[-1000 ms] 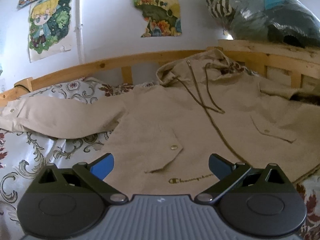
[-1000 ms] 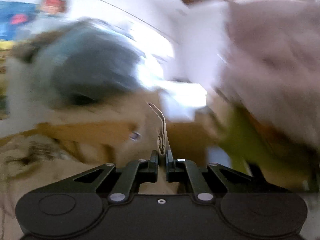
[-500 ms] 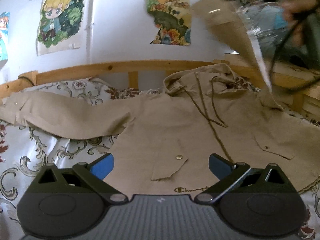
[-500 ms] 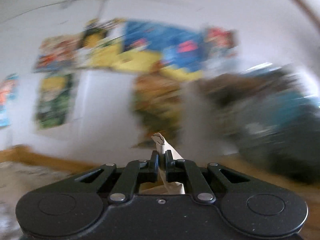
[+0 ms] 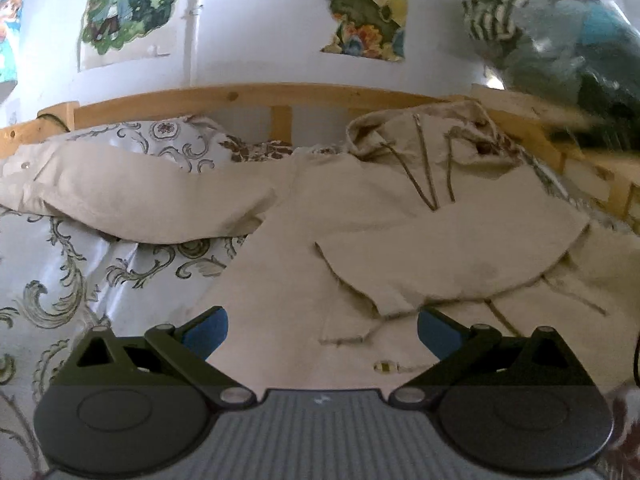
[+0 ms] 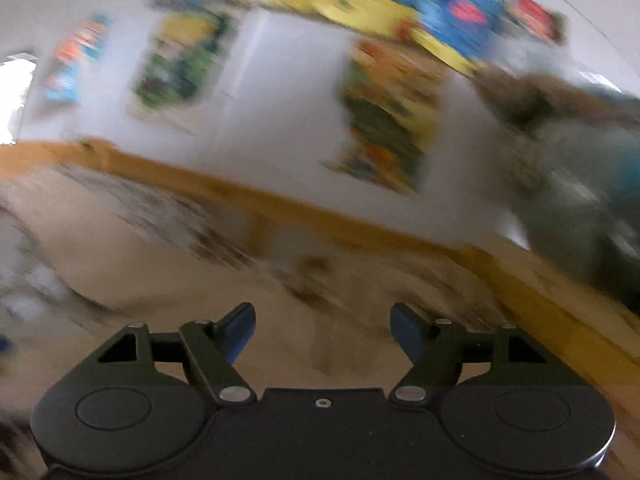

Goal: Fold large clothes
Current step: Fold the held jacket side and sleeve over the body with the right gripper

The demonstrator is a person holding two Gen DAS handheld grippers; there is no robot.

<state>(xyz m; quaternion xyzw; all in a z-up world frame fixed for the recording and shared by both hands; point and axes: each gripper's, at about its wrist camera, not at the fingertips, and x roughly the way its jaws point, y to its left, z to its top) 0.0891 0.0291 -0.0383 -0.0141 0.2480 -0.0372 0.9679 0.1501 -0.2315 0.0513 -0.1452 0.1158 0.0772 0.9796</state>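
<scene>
A large beige hooded jacket (image 5: 320,280) lies front up on the bed. Its right sleeve (image 5: 440,256) is folded across the chest. Its left sleeve (image 5: 132,196) stretches out to the left over the patterned sheet. The hood (image 5: 424,136) rests against the wooden rail. My left gripper (image 5: 322,330) is open and empty, hovering over the jacket's lower hem. My right gripper (image 6: 322,326) is open and empty; its view is motion-blurred, showing beige cloth (image 6: 140,264) below.
A wooden bed rail (image 5: 240,98) runs along the back and right. A white wall with posters (image 5: 360,12) stands behind. A dark bundle of clothes (image 5: 560,48) sits on the rail at the upper right. The floral bedsheet (image 5: 60,280) lies at left.
My right gripper carried the right sleeve up and over, let it go onto the chest, and opened. The left gripper stayed open over the hem.
</scene>
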